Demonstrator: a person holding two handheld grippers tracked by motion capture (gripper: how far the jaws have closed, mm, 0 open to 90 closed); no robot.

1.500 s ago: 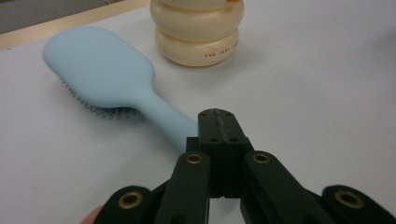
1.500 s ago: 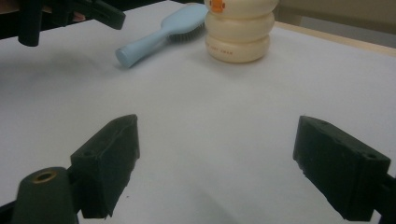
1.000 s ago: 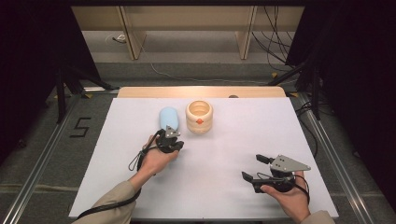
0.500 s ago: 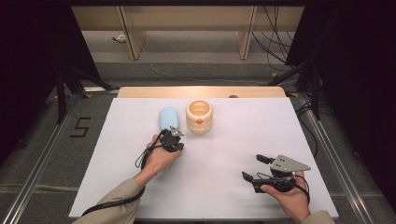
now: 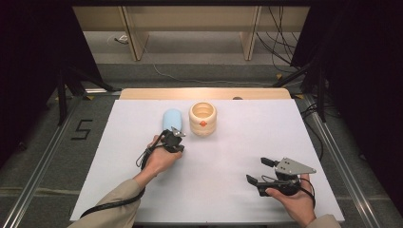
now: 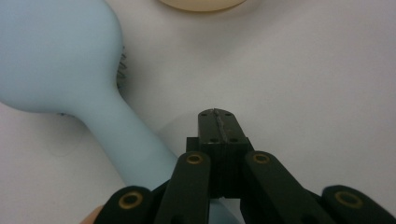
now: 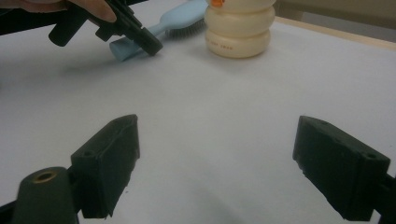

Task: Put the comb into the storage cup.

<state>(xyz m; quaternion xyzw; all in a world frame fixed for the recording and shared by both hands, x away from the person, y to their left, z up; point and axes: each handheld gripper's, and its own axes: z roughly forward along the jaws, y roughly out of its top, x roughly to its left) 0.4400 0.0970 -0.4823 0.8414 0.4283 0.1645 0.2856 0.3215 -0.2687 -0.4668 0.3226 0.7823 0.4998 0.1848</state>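
Black left tongs (image 6: 218, 122): jaws are pressing together, gripping nothing, tips just beside the brush handle.
Right tongs (image 7: 217, 163): jaws are standing wide, empty, hovering over the white worktop (image 5: 237, 156).
Pale-blue brush (image 5: 172, 119): is lying bristles-down, left of the cream pot (image 5: 203, 118).
Step, as judged: approaching the handle.
Next move: opening the left jaws, straddling the handle.

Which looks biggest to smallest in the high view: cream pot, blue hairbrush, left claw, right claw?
1. right claw, jaws spread, nearest the camera, which may inflate it
2. cream pot
3. blue hairbrush, handle partly hidden by the hand, so close to the pot and unsure
4. left claw, jaws shut, mostly covered by the hand
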